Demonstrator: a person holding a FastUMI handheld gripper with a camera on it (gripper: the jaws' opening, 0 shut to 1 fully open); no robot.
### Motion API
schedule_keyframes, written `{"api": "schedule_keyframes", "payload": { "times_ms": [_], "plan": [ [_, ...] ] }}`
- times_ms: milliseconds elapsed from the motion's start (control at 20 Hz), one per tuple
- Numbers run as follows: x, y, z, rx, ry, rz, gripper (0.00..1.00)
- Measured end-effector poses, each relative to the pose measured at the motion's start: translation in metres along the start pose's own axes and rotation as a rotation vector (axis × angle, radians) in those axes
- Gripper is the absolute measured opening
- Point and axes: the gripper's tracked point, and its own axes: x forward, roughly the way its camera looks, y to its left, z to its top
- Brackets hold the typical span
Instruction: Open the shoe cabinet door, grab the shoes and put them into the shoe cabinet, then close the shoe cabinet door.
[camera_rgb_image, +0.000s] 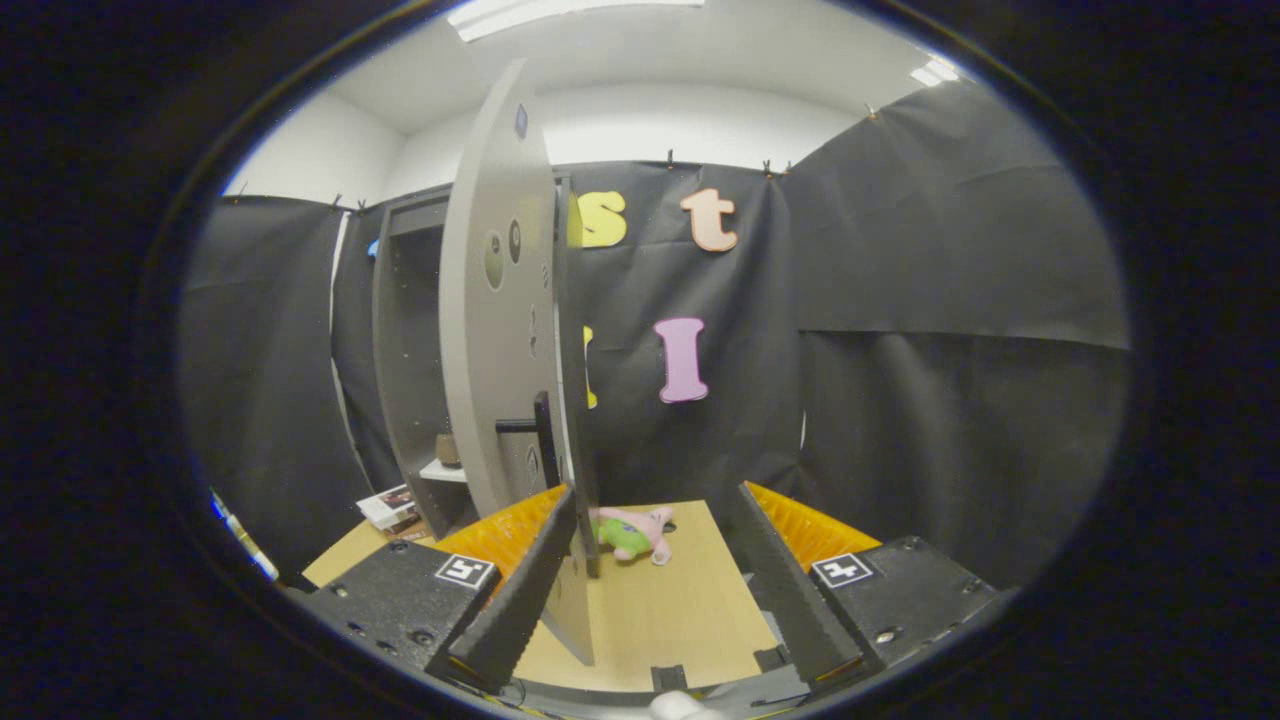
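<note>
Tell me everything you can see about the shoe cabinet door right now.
The shoe cabinet door is a tall, flat grey panel, board-like, with a few round holes and a dark handle sticking out low on its face. It stands swung open, nearly edge-on, hinged to the grey cabinet behind it. Its lower edge reaches down between the open fingers of the gripper, close beside the left finger; contact is unclear.

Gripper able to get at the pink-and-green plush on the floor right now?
Probably yes. The gripper is open, and the plush lies on the floor just ahead, between the fingers. The open cabinet door has its edge beside the left finger, so a slight shift right may help.
</note>
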Motion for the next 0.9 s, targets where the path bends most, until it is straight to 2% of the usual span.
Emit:
{"api": "schedule_keyframes", "payload": {
  "times_ms": [300, 550, 900],
  "plan": [
    [0.038, 0.017, 0.001, 0.008, 0.012, 0.171, 1.0],
    [0.045, 0.026, 0.002, -0.008, 0.006, 0.258, 1.0],
    [0.038, 0.051, -0.003, -0.049, 0.028, 0.275, 0.98]
  ]
}}
